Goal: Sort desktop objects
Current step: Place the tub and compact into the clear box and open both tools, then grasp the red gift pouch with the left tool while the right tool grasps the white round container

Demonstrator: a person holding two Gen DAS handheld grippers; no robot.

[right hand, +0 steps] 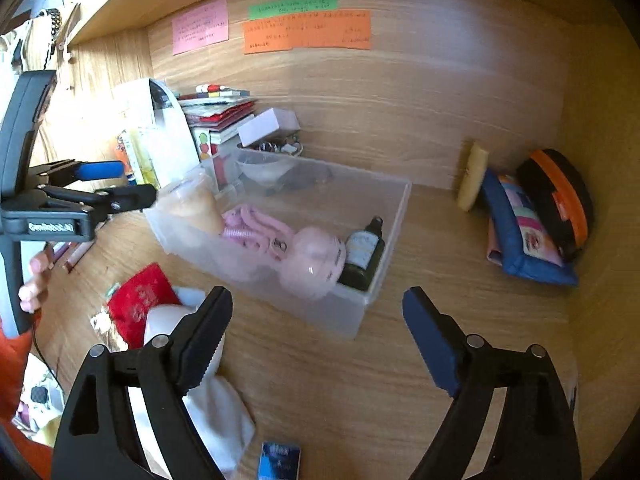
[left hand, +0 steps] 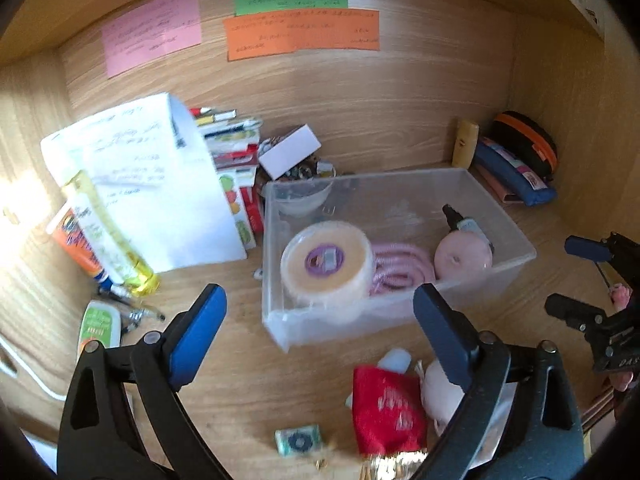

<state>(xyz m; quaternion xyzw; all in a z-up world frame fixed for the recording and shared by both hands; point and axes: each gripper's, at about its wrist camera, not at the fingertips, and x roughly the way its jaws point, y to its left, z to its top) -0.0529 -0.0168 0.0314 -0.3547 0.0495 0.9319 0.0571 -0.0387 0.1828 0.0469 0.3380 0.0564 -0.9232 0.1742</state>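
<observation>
1. "GenRobot.AI" in white letters stands on the black body of the left hand-held gripper (right hand: 116,188).
2. Handwriting on the pink note (right hand: 200,26), green note (right hand: 294,5) and orange note (right hand: 307,31) is too blurred to read.

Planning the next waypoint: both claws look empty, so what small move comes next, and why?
Probably lower the left claw onto the red pouch just below it. Both claws are open and hold nothing, the pouch lies loose on the desk in front of the clear bin, and the right claw hangs over bare wood.
</observation>
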